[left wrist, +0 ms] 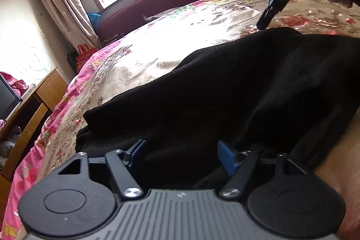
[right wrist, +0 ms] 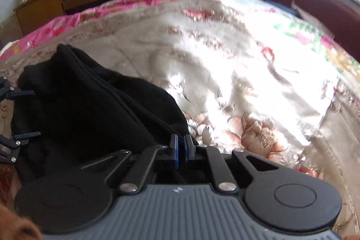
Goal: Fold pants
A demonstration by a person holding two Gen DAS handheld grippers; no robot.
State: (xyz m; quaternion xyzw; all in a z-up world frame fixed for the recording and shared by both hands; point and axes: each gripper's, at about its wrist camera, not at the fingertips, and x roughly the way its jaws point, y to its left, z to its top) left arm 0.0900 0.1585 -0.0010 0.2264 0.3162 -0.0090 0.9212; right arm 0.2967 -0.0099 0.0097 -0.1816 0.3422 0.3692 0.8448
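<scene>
Black pants [left wrist: 236, 91] lie bunched on a flowered bed [left wrist: 157, 42] (sunlit quilt). Left gripper [left wrist: 182, 154] has its jaws spread around the fabric; right gripper [right wrist: 181, 147] has its jaws pinching the pants' edge.

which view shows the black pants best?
Right wrist view: the black pants show their outline, folded edge and seams against the bedspread, with the right gripper shut on one edge. In the left wrist view they fill the frame as dark cloth, with little outline, between the left gripper's open jaws.
</scene>
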